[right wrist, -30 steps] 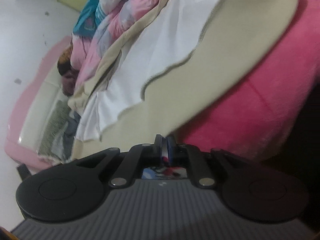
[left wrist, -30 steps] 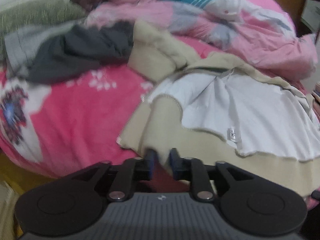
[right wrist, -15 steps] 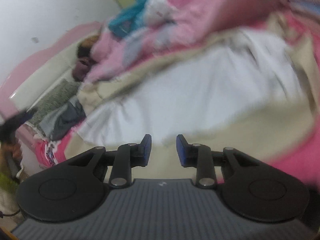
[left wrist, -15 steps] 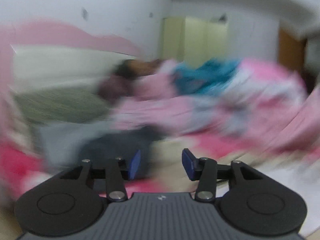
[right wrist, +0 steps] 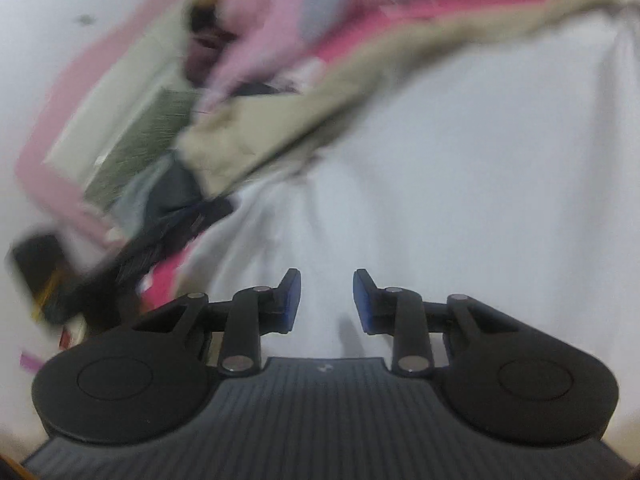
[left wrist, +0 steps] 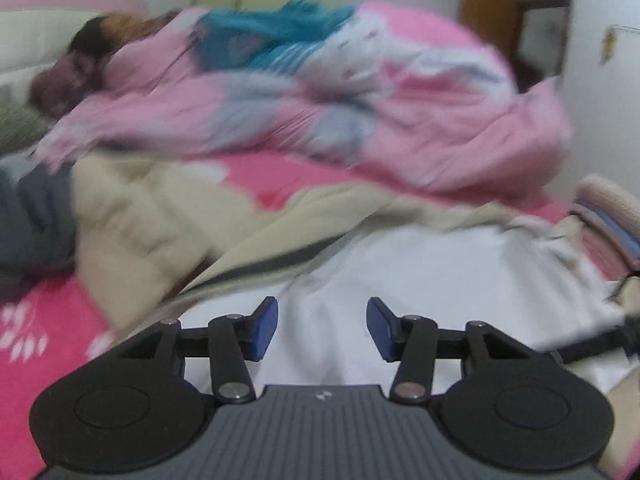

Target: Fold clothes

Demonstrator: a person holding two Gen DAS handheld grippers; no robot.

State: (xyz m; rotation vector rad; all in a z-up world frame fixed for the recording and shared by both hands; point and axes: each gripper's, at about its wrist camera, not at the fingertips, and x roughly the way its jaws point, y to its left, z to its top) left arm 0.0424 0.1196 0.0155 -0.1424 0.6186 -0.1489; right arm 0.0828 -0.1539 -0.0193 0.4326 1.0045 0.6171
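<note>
Now both grippers, left gripper (left wrist: 322,328) and right gripper (right wrist: 327,300), hover over the beige jacket's white lining (left wrist: 440,280), jaws part-open and empty after releasing; next, grip a fresh edge to fold

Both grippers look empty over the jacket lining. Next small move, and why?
Probably lower the left gripper and right gripper to a beige edge of the jacket and pinch it: both stand open, nothing between the pads, white lining spread below.
</note>
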